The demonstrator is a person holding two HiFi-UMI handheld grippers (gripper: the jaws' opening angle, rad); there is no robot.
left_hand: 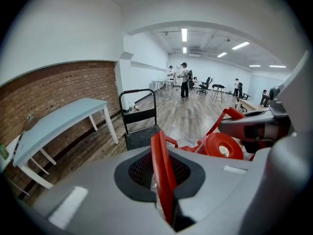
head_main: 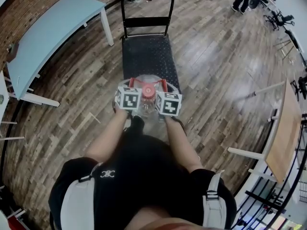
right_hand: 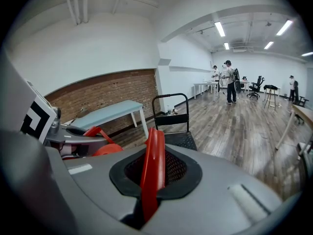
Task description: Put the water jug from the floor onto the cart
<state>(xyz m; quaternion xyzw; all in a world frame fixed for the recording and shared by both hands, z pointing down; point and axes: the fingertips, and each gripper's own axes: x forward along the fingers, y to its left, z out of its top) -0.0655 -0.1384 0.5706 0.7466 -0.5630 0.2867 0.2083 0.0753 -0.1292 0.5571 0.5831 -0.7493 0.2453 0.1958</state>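
The water jug (head_main: pixel 149 82) is clear with a red cap (head_main: pixel 148 91) and a red carrying handle on each side. In the head view it sits over the near end of the black cart (head_main: pixel 148 51); whether it rests on the deck I cannot tell. My left gripper (head_main: pixel 135 87) is shut on the jug's left red handle (left_hand: pixel 164 173). My right gripper (head_main: pixel 163 87) is shut on the right red handle (right_hand: pixel 152 165). The cap (left_hand: pixel 224 147) shows between the two grippers. The cart (right_hand: pixel 178 138) lies straight ahead, its push bar (head_main: pixel 146 8) at the far end.
A light blue table (head_main: pixel 48 37) stands at the left along the brick wall (head_main: pixel 29 4). A wooden table (head_main: pixel 285 133) is at the right. People (left_hand: pixel 184 80) and office chairs are far down the room. Wood floor (head_main: pixel 216 71) surrounds the cart.
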